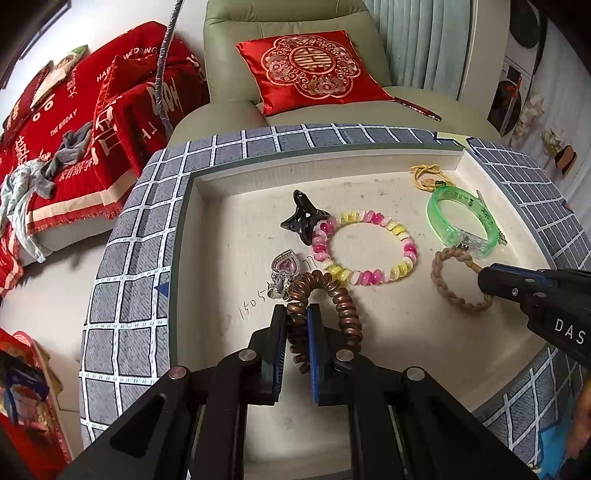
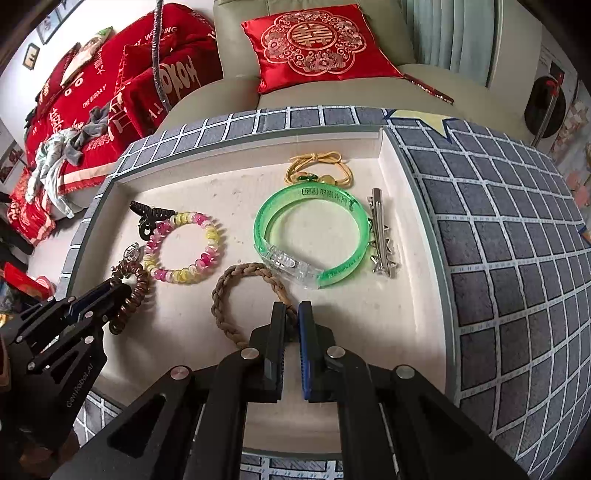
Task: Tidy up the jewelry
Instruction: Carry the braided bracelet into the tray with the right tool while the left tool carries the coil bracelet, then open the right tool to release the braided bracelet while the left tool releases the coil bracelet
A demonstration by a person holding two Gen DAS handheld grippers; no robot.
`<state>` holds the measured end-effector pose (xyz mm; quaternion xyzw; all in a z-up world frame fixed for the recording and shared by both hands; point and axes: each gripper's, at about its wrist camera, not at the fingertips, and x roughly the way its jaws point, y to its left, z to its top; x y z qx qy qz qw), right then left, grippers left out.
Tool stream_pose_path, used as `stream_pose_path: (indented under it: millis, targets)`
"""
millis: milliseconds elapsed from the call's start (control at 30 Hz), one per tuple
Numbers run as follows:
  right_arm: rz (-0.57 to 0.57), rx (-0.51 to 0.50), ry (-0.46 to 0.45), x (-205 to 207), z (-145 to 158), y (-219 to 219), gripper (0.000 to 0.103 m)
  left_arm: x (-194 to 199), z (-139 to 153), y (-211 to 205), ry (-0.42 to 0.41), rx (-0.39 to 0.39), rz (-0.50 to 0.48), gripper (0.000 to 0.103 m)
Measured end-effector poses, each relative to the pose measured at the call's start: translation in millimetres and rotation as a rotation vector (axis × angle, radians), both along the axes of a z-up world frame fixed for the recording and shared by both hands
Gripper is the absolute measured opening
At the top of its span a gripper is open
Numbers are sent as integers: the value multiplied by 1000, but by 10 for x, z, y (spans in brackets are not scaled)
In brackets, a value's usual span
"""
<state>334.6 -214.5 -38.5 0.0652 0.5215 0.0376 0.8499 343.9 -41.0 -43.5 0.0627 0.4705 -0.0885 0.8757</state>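
Brown coil tie (image 1: 325,295) in L claw (image 1: 297,314); braided loop (image 2: 247,295) in R claw (image 2: 291,314).

Home living room, pale green sofa (image 1: 295,22), red wedding cushion (image 1: 314,70), red blankets (image 1: 92,122) with scattered clothes (image 1: 22,192)

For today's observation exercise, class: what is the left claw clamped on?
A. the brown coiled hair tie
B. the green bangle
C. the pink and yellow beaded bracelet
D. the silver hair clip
A: in the left wrist view, the left claw is shut on the brown coiled hair tie, whose coil runs between its two pads.
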Motion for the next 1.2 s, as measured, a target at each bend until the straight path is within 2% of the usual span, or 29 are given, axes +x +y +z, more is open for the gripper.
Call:
stream_pose_path:
  millis: [200,233,300,333,367,567,1200]
  targets:
    - [-1,36,-1,-60,28,-23,9,-27,18,-12,-7,0,4,25]
    - [0,40,-4,-72,38,-26,13,-31,22,-12,-9,2,3,25]
    - [0,48,-13,-96,71,-24,44,-41,29,-17,-12,5,1,25]
    - [0,50,-22,-107,92,-23,67,-47,31,-21,-12,7,0,25]
    - [-3,48,-39,-127,122,-23,69,-46,35,-24,-13,7,-1,25]
    - [-17,45,-79,-202,269,-46,69,-67,53,-19,-18,2,6,25]
    - [-39,39,-121,-365,486,-139,69,-136,220,22,-49,-30,17,25]
